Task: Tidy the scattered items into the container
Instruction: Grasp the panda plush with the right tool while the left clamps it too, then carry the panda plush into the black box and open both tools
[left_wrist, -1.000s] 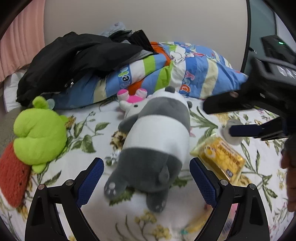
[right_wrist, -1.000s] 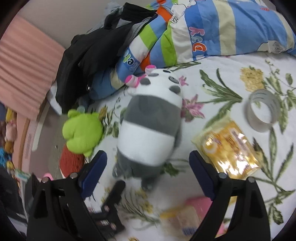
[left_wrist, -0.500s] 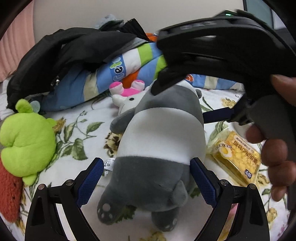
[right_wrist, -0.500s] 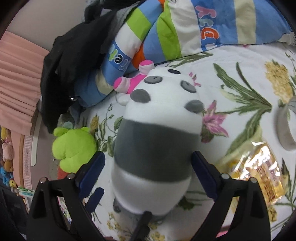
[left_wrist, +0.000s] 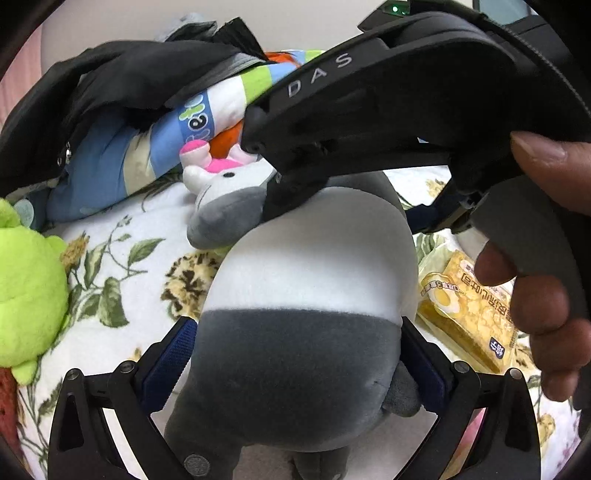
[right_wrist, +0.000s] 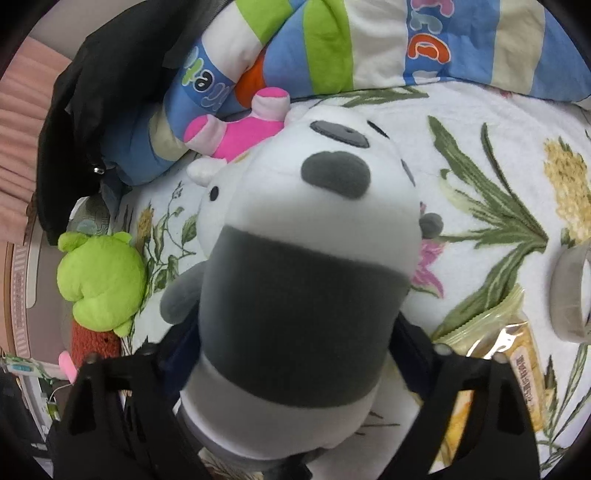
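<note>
While the panda plush (right_wrist: 295, 295) lies on the flowered bed (right_wrist: 480, 147), the right gripper (right_wrist: 295, 354) has just been closing its jaws onto its dark middle. The left gripper (left_wrist: 295, 358), jaws just widened, straddles its lower body, so a two-handed lift toward the unseen container looks close.

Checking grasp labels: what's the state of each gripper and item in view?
left gripper: open, just widened, around panda plush
right gripper: just closed in, shut on panda plush
panda plush: lying on bedspread, between both grippers
snack pack: lying flat
green plush: lying, untouched
</note>
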